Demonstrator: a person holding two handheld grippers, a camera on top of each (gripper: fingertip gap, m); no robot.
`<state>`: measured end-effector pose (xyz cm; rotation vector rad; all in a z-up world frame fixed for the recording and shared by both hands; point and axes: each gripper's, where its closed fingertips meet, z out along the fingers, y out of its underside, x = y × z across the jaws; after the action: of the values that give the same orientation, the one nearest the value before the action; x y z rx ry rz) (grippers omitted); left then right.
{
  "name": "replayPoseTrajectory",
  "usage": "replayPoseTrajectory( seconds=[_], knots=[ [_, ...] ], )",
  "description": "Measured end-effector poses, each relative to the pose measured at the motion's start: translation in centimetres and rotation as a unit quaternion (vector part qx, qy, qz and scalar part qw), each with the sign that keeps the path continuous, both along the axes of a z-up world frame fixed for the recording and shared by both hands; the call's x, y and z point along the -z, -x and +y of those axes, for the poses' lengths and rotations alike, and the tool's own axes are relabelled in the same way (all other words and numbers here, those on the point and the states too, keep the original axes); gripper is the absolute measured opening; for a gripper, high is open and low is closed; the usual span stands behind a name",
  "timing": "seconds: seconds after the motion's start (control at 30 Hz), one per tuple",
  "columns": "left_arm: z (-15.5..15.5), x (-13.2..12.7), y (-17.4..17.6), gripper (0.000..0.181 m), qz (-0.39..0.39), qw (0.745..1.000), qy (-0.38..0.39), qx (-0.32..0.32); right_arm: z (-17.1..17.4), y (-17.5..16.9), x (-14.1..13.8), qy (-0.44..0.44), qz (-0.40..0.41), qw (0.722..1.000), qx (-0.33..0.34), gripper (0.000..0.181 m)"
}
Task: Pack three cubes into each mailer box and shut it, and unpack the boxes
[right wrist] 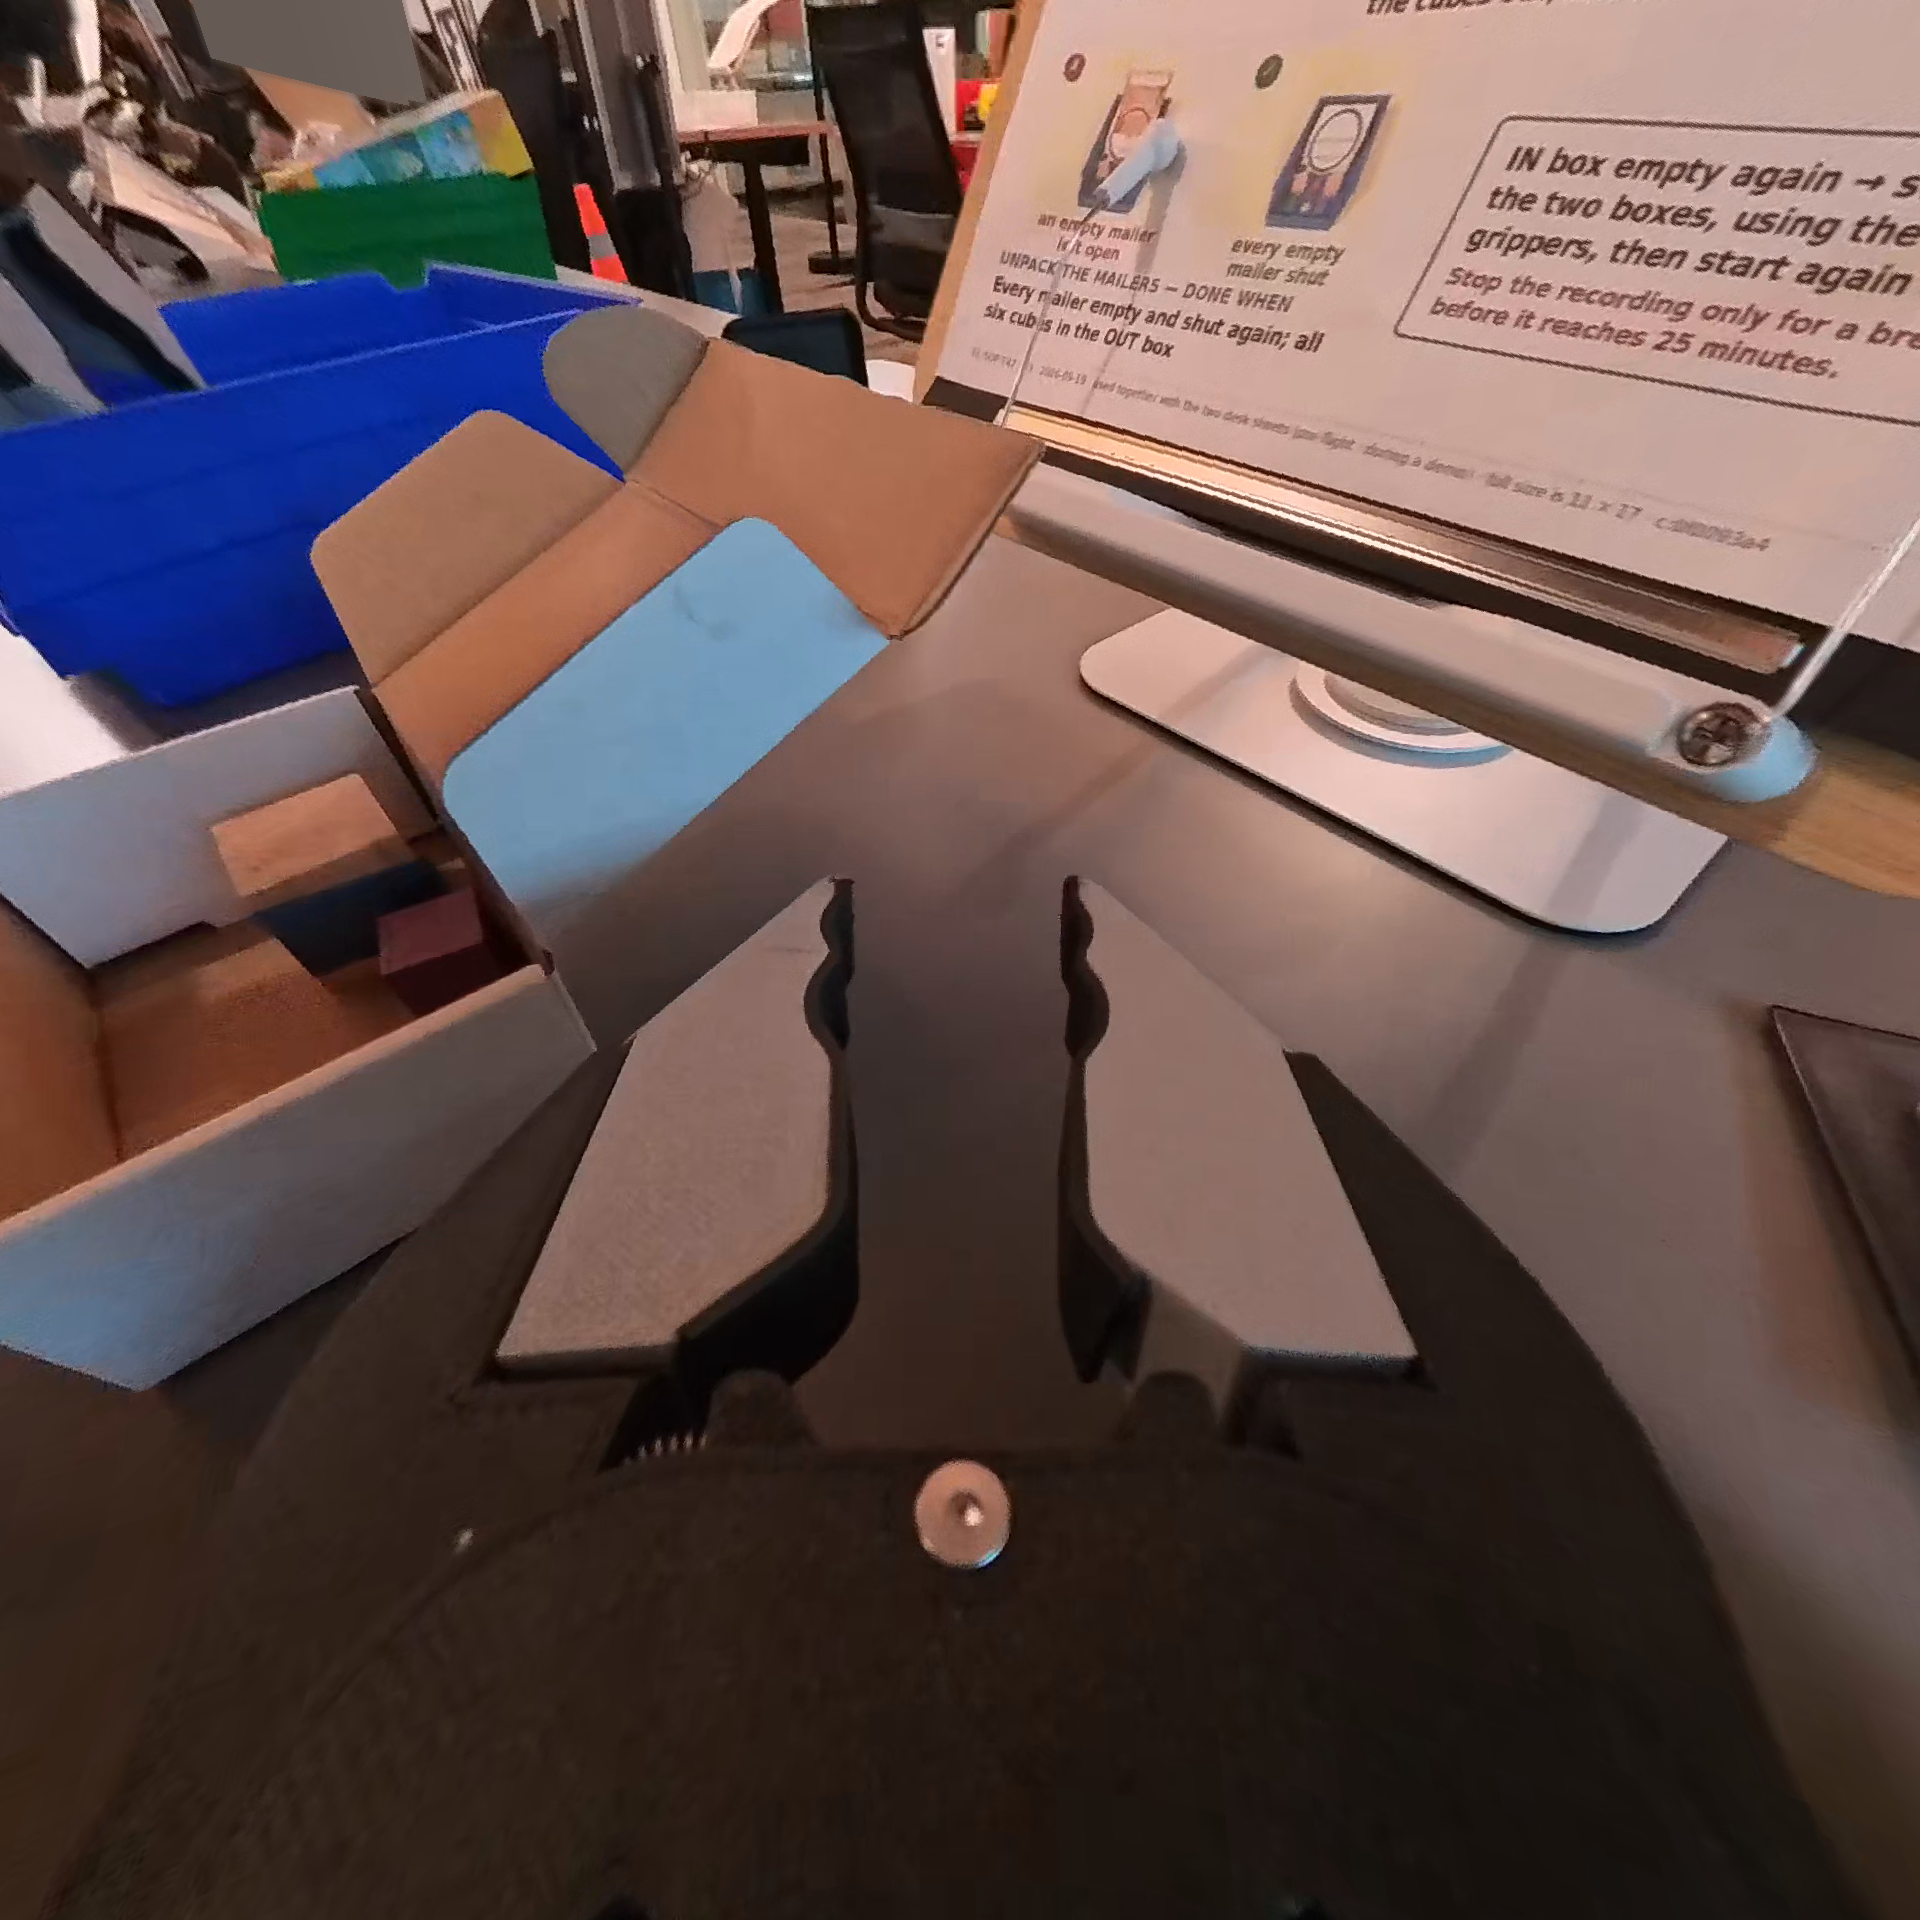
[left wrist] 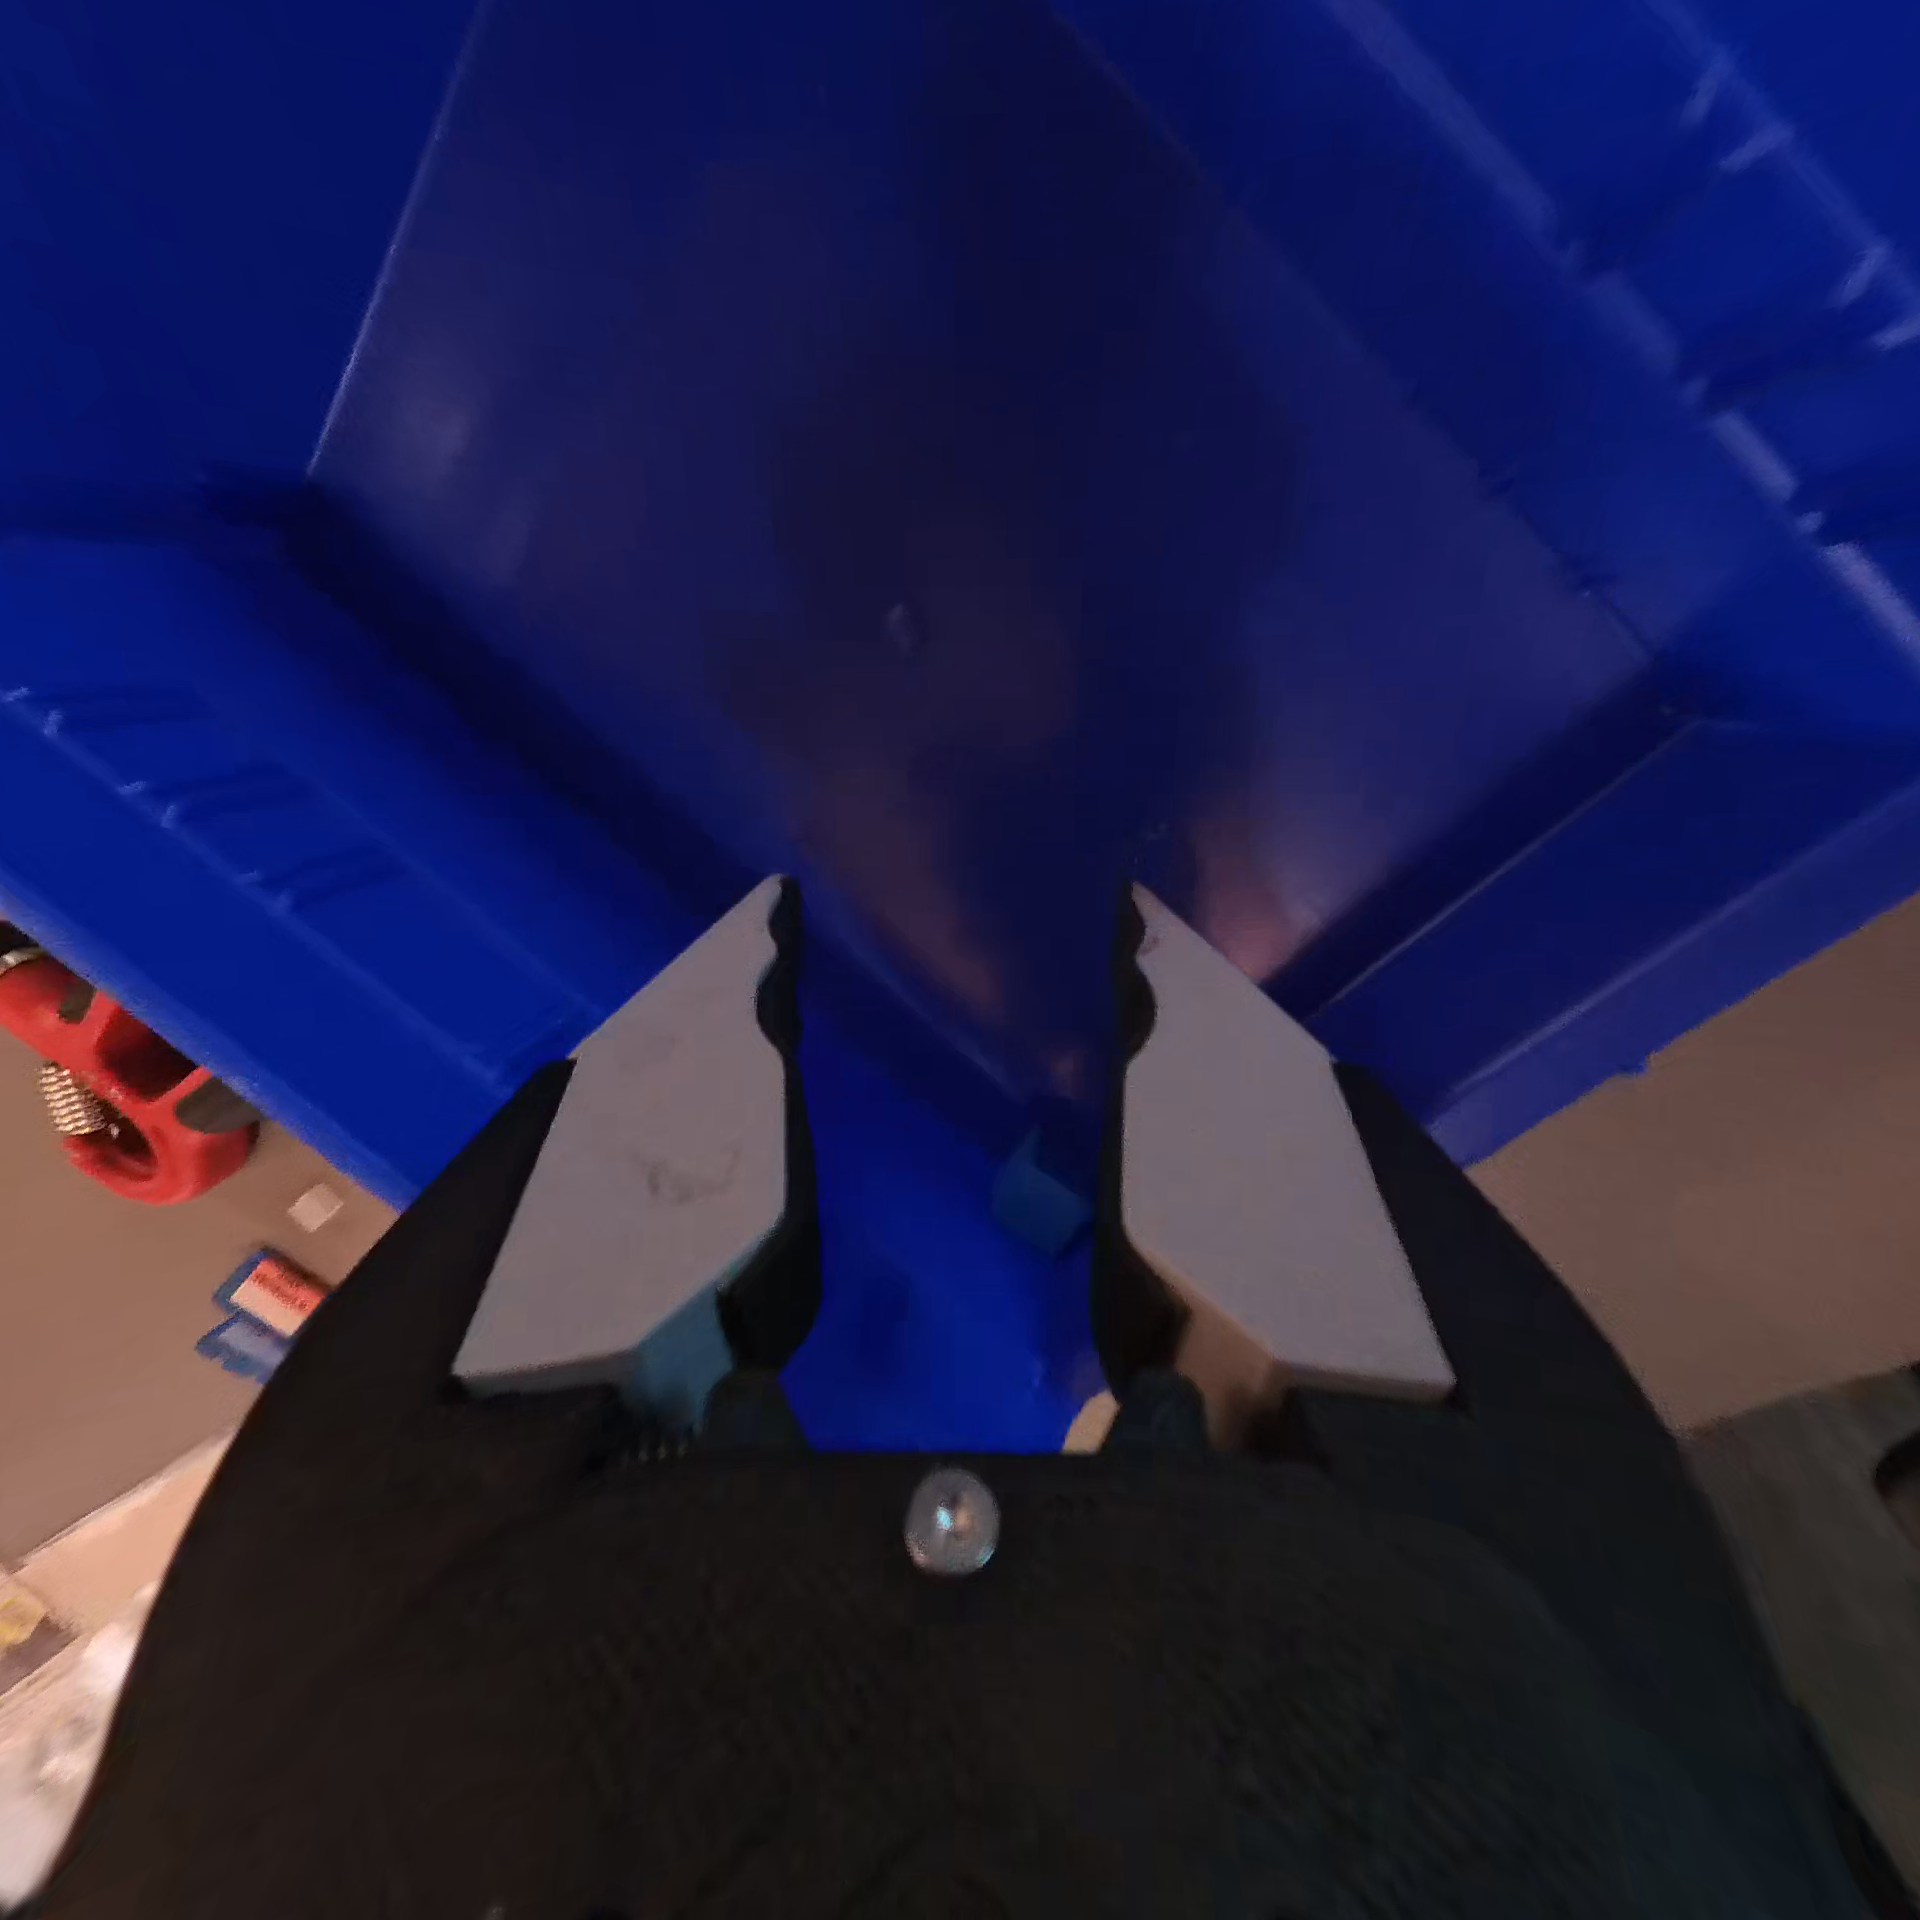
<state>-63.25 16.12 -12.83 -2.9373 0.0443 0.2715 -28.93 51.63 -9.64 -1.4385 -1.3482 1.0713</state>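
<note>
In the left wrist view my left gripper [left wrist: 958, 914] is open and empty, pointing down into a blue plastic bin [left wrist: 1558, 935]. A small blue cube [left wrist: 1034, 1190] lies in the bin's near corner, low between my fingers [left wrist: 665, 1143] and not gripped. In the right wrist view my right gripper [right wrist: 958, 904] is open and empty above the dark table [right wrist: 1299, 1091]. To its left stands an open white mailer box [right wrist: 260, 1205] with its brown lid [right wrist: 831, 457] raised. Inside lie a wooden cube [right wrist: 301, 831], a dark blue cube [right wrist: 343, 914] and a dark red cube [right wrist: 436, 945].
A blue bin [right wrist: 208, 520] stands behind the mailer, with a green box [right wrist: 405, 229] farther back. An instruction sheet [right wrist: 1455, 260] on a stand with a white base [right wrist: 1455, 831] fills the right rear. A dark mat [right wrist: 1860, 1143] lies at right. A red clamp [left wrist: 125, 1091] sits beside the bin. Spacing between my two grippers at the tips: around 50 cm.
</note>
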Motion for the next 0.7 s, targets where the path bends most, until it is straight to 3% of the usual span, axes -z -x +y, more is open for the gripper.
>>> replayPoseTrajectory(
  seconds=[0.13, 0.33, 0.43, 0.6, 0.7],
  knots=[
    [-3.5, 1.0, -0.3, 0.055, -0.008, 0.989, 0.144, 0.039, -0.7, 0.4, 0.0, -0.006, 0.001, 1.000, -0.019, 0.036],
    [-8.0, 1.4, -0.2, 0.061, -0.009, 0.934, 0.328, 0.141, -1.8, 0.2, -0.6, 0.012, 0.021, 0.999, -0.045, 0.035],
    [-8.7, 2.0, -0.1, 0.053, 0.007, 0.918, 0.365, 0.154, -2.4, -0.1, -0.7, 0.021, 0.027, 0.998, -0.061, 0.035],
    [-9.2, 2.6, -0.6, 0.042, -0.036, 0.902, 0.407, 0.140, -3.3, -0.4, -0.8, 0.018, 0.028, 0.996, -0.077, 0.035],
    [-9.2, 2.6, -0.2, 0.034, -0.027, 0.886, 0.426, 0.181, -3.8, -0.6, -0.8, 0.008, 0.027, 0.996, -0.081, 0.034]
  ],
)
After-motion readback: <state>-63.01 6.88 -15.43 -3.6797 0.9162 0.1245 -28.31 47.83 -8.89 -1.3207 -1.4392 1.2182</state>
